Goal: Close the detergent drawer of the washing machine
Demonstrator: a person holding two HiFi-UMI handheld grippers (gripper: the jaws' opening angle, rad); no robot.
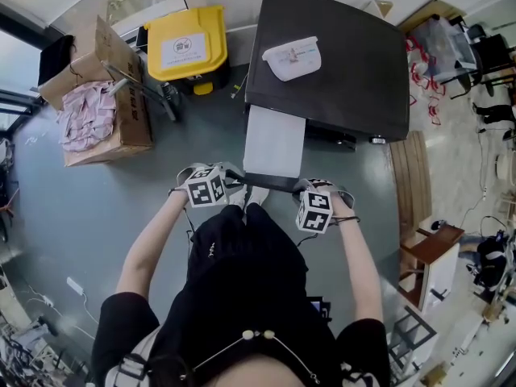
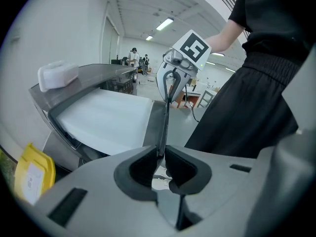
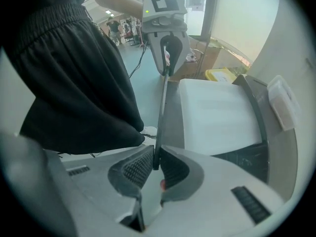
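The dark washing machine (image 1: pixel 347 71) stands ahead of me with its white detergent drawer (image 1: pixel 274 142) pulled far out. A thin dark front panel (image 1: pixel 270 182) ends the drawer. My left gripper (image 1: pixel 236 181) is shut on the panel's left end, and my right gripper (image 1: pixel 301 189) is shut on its right end. In the left gripper view the panel's edge (image 2: pixel 164 120) runs from my left gripper's jaws (image 2: pixel 160 154) to the right gripper (image 2: pixel 172 89). The right gripper view shows the same edge (image 3: pixel 162 110) pinched between my right gripper's pads (image 3: pixel 157 164), with the left gripper (image 3: pixel 167 58) at its far end.
A white packet (image 1: pixel 294 57) lies on top of the machine. A yellow bin (image 1: pixel 185 43) and a cardboard box (image 1: pixel 129 123) of pink cloth stand to the left. A wooden board (image 1: pixel 411 184) lies at the right. The person's dark clothing is close behind the drawer.
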